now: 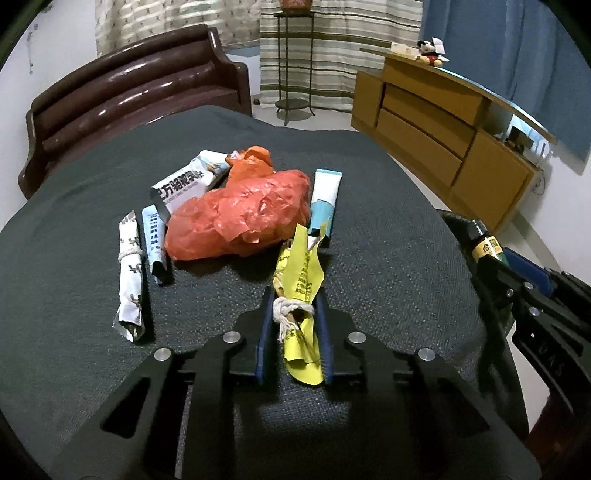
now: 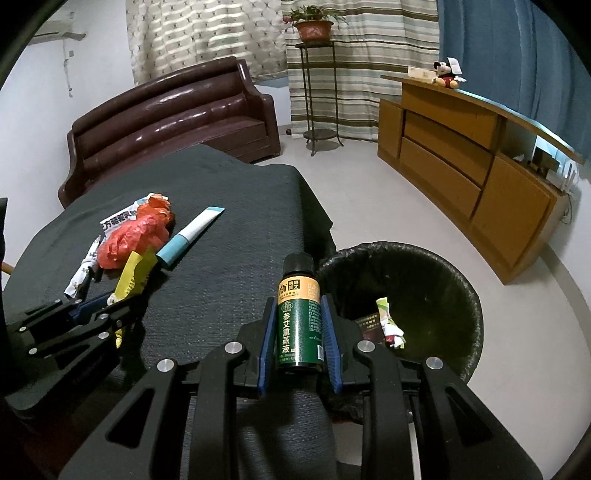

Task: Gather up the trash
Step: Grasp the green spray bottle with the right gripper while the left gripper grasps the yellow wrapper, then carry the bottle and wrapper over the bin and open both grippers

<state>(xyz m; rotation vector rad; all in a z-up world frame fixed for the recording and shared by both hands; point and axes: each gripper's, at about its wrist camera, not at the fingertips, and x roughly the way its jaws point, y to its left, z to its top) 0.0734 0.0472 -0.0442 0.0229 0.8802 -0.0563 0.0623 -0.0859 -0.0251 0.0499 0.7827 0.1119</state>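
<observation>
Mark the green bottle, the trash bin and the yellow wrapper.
green bottle (image 2: 298,325), right wrist view, on its label.
trash bin (image 2: 465,284), right wrist view, on its far rim.
yellow wrapper (image 1: 301,273), left wrist view, on its printed middle.

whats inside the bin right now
The black-lined bin holds a crumpled white-and-green wrapper and a dark red packet beside it. The right gripper and its bottle hide the bin's near left part.

A dark brown leather sofa (image 2: 173,114) fills the upper left of the frame, with a potted plant (image 2: 314,24) on a tall metal stand (image 2: 320,92) before striped curtains (image 2: 207,33) at the top centre. At the upper right, a Mickey Mouse toy (image 2: 447,75) sits on a wooden cabinet (image 2: 461,147), beside a blue curtain (image 2: 517,66).
</observation>
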